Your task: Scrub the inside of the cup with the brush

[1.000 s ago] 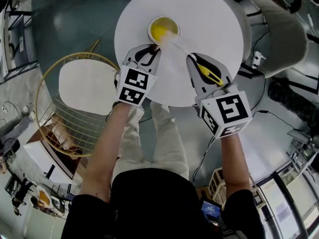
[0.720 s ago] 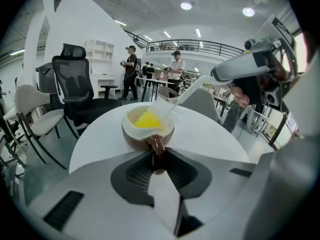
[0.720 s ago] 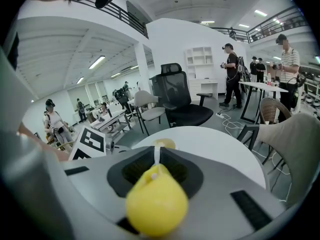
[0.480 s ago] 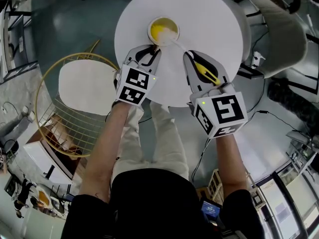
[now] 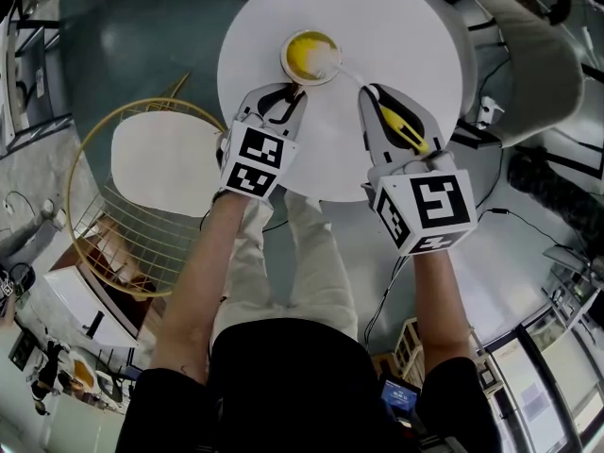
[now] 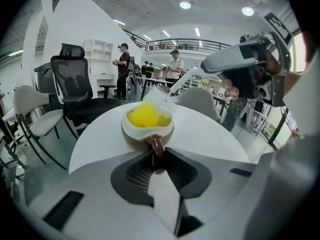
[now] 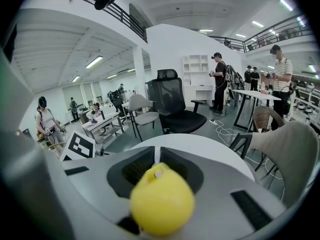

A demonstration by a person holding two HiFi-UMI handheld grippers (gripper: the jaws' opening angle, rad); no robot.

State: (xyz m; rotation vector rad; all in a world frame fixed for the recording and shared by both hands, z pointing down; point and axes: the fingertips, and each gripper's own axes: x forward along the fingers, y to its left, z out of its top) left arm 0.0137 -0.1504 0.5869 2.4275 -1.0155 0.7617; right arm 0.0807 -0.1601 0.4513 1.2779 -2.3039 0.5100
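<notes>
Brush set inside a pinned cup

Nearest, the right claw is clamped on the brush's yellow grip, angled forward so the white bristles reach in. The left claw pinches the cup's brown handle, likely to stop it sliding on the white tabletop. Beyond, the upright cup's yellow interior holds only bristles.

I see bright, even light from ceiling lamps above the tabletop, which glares almost blank white, every view bows hard at its edges, and the yellow brush handle in the right gripper view is blurred.
</notes>
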